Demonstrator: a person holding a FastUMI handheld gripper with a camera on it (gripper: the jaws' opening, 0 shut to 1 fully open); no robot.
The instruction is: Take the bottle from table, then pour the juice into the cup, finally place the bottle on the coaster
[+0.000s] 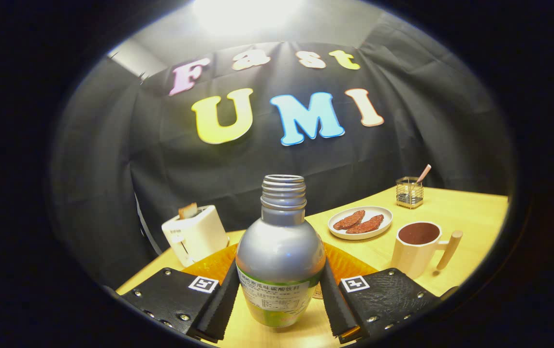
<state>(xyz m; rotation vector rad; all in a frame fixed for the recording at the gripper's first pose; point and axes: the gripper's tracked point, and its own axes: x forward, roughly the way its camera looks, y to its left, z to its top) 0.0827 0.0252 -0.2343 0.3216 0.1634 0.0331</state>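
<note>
Tabletop (470, 212) of pale wood is carrying everything, running away to the black cloth wall. Bottle (281, 251), silver and uncapped, is standing upright with its long axis vertical and its threaded open mouth pointing straight up; it is sitting between the two fingers, and its base is blurring into the wood, so it is hard to say whether it is resting on the table or just off it. Gripper (279, 302) is closing partway round the bottle, both black pads pressing against its lower sides. Behind the bottle an orange coaster (214, 263) is lying flat, mostly hidden by the bottle and fingers. Beyond the left finger a white toaster (195, 234) is standing with a slice sticking out. Beyond the right finger a cream cup (419, 246) with a wooden handle is holding dark liquid. Farther back a plate (360, 222) is bearing two reddish-brown pieces, and a small wire holder (409, 192) is keeping a thin stick.
</note>
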